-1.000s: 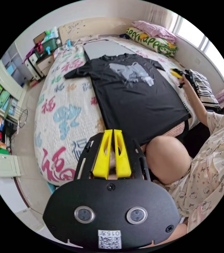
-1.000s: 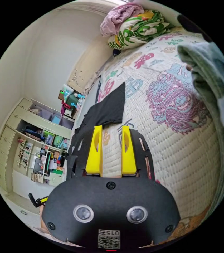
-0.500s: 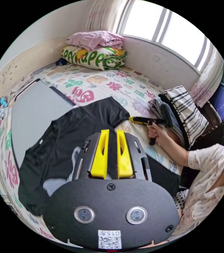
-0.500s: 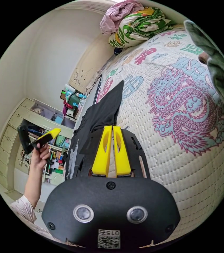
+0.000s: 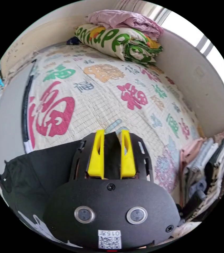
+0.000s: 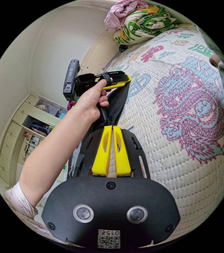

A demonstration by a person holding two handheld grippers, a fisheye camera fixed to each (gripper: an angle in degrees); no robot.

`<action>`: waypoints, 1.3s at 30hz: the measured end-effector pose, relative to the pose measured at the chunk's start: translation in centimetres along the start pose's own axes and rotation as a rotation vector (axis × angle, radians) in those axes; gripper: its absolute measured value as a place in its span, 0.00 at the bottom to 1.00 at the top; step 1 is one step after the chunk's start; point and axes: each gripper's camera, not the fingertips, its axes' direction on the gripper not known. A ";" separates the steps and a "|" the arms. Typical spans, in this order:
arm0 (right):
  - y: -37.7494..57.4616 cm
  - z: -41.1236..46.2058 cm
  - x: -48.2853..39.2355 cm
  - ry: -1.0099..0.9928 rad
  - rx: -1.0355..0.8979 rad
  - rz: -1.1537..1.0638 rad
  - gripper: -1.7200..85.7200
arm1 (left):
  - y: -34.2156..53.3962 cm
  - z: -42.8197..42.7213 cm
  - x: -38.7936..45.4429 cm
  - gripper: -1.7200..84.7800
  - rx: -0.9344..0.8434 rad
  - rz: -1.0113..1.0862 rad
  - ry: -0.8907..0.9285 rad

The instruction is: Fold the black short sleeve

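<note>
The black short sleeve shirt (image 5: 38,168) lies on the patterned quilt (image 5: 104,87) in the left gripper view. My left gripper (image 5: 112,131) is open, and the tip of one black sleeve (image 5: 112,155) sits between its yellow jaws. In the right gripper view that sleeve (image 6: 117,102) runs up from my right gripper (image 6: 112,127), whose jaws are pressed together on the bunched cloth at the sleeve's base. A hand holds the left gripper (image 6: 125,79) at the sleeve's far tip.
A pile of folded bedding (image 5: 117,39) sits at the head of the bed by the wall. A stack of folded clothes (image 5: 204,163) lies at the bed's right edge, and a grey sheet (image 5: 6,113) on the left. Shelves (image 6: 30,137) stand across the room.
The left gripper has swung over the shirt to the sleeve tip and opened around it. The right gripper shut at the sleeve's base half a second ago and stays there.
</note>
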 end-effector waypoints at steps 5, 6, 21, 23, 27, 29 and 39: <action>1.0 -1.4 -1.5 0.015 0.019 -0.049 0.02 | 2.0 -3.3 -1.4 0.02 0.087 -0.018 0.070; 1.2 -1.5 -1.8 0.022 0.022 -0.065 0.02 | 2.9 -5.7 -2.6 0.02 0.138 -0.025 0.095; 10.3 1.8 -12.8 -0.181 -0.294 -0.646 0.02 | 32.9 -27.1 -25.0 0.02 0.248 -0.188 -0.012; 11.2 2.0 -13.2 -0.233 -0.356 -0.744 0.03 | 35.4 -25.8 -26.2 0.03 0.206 -0.234 -0.031; 10.2 0.7 -11.8 -0.374 -0.406 -0.799 0.07 | 38.7 -25.9 -25.7 0.09 0.236 -0.259 -0.070; 7.9 0.0 -9.2 -0.365 -0.323 -0.695 0.09 | 38.5 -26.2 -23.4 0.09 0.236 -0.183 -0.045; 4.3 6.0 -4.1 -0.113 -0.210 -0.332 0.12 | 35.6 -19.8 -5.6 0.13 0.065 0.313 0.105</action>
